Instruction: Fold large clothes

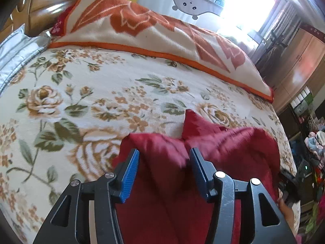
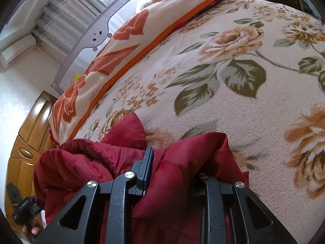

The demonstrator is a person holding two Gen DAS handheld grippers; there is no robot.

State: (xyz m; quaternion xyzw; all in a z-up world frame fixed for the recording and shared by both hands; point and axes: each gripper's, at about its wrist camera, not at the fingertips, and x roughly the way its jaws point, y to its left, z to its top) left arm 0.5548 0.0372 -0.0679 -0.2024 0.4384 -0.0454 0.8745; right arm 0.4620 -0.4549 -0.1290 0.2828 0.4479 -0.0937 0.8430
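A dark red padded garment (image 1: 233, 142) lies bunched at the near edge of the bed, with a pointed corner sticking up. My left gripper (image 1: 164, 152) hovers just over it, open, its blue pads (image 1: 130, 174) well apart and pressing on nothing; red cloth shows below the gap. In the right wrist view the same garment (image 2: 81, 162) is gathered in folds around my right gripper (image 2: 162, 154), which is shut on a fold of it. One dark finger (image 2: 148, 160) shows; the other is hidden under red cloth.
The bed carries a cream floral blanket (image 1: 101, 93). A folded orange-and-white blanket (image 1: 142, 30) lies along its far side, before a grey bed rail (image 1: 189, 6). A wooden headboard (image 1: 44, 2) and wardrobe (image 1: 300, 61) flank the bed. Clutter (image 1: 314, 142) sits on the floor at right.
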